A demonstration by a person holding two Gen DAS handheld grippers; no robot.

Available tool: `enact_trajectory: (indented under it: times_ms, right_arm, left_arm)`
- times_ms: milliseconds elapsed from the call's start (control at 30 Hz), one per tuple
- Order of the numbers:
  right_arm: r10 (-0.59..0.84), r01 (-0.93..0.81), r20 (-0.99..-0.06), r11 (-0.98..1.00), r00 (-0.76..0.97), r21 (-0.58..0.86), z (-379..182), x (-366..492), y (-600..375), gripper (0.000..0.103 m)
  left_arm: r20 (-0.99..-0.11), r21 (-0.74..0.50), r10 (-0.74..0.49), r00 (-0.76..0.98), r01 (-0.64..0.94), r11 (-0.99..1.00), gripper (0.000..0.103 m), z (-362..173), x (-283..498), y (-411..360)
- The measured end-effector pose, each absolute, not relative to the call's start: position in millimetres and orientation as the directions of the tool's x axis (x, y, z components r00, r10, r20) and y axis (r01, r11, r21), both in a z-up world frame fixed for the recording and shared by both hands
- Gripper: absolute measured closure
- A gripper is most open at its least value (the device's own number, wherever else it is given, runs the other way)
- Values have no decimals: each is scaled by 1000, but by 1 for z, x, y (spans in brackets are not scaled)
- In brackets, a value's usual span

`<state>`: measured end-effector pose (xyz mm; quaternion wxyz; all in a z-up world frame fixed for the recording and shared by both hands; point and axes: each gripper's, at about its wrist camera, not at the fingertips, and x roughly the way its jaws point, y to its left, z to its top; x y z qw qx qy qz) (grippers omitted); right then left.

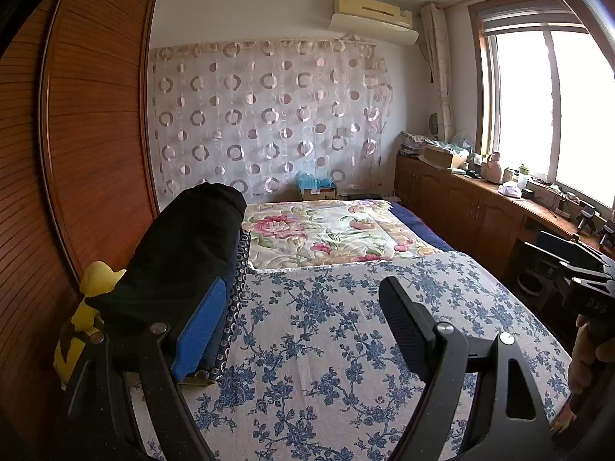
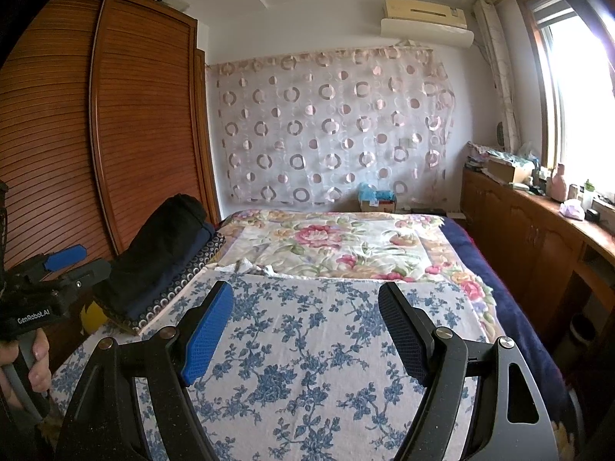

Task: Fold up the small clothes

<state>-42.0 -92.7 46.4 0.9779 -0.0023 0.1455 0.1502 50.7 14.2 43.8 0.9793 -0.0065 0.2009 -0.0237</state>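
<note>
A pile of dark folded clothes (image 1: 184, 246) (image 2: 161, 253) lies along the bed's left edge, a black garment on top of navy and ring-patterned ones. My left gripper (image 1: 303, 326) hovers open over the blue-flowered sheet (image 1: 326, 345), nothing between its fingers, its blue pad close beside the pile. My right gripper (image 2: 307, 330) is open and empty too, above the same sheet (image 2: 300, 365). Each gripper shows in the other's view: the left gripper (image 2: 82, 263) is held by a hand at the left edge, and the right gripper (image 1: 534, 244) is at the right edge.
A pink-flowered blanket (image 1: 326, 230) covers the bed's far half. A slatted wooden wardrobe (image 1: 88, 134) stands left of the bed, a yellow object (image 1: 96, 292) wedged beside the pile. Low wooden cabinets (image 1: 461, 207) with clutter run under the window on the right.
</note>
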Motion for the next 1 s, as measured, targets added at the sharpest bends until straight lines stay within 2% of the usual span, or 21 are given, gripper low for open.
enact_trajectory:
  times_ms: [1000]
  right_arm:
    - [296, -298, -283, 954, 912, 39, 47, -43, -101, 23]
  left_arm:
    - [-389, -20, -46, 920, 42, 999, 20, 42, 49, 14]
